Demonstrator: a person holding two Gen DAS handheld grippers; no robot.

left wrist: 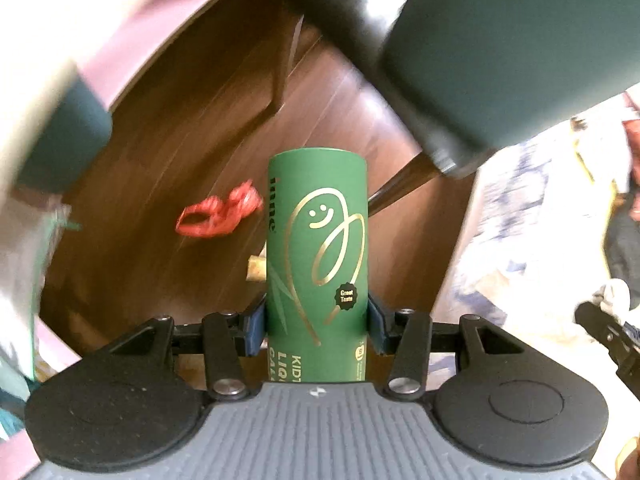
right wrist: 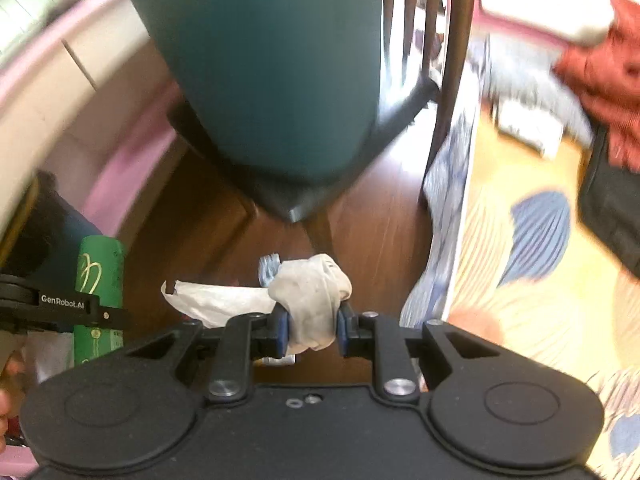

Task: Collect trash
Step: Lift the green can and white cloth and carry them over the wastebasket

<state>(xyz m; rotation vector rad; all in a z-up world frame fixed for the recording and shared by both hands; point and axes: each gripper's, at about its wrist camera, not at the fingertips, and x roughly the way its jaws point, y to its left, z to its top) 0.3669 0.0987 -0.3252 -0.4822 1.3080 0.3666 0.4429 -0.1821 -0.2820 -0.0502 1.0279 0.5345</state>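
A green cardboard tube (left wrist: pixel 318 248) with a gold smiley drawing stands up between the blue pads of my left gripper (left wrist: pixel 316 320), which is shut on its lower half, high above the dark wood floor. My right gripper (right wrist: pixel 312 330) is shut on a crumpled white tissue (right wrist: pixel 312 300). The same green tube (right wrist: pixel 100 296) and the left gripper's black finger show at the left edge of the right wrist view. A red plastic scrap (left wrist: pixel 220 214) lies on the floor left of the tube, and a small yellowish bit (left wrist: pixel 256 268) peeks out beside it. A white paper sheet (right wrist: pixel 212 300) lies below the right gripper.
A chair with a teal seat (right wrist: pixel 272 72) and dark legs (left wrist: pixel 400 188) stands just ahead. A blue-and-white cloth (right wrist: pixel 444 216) hangs beside a patterned yellow rug (right wrist: pixel 520 260). A pink and cream wall edge (left wrist: pixel 60 28) curves along the left. Red fabric (right wrist: pixel 600 76) is at the upper right.
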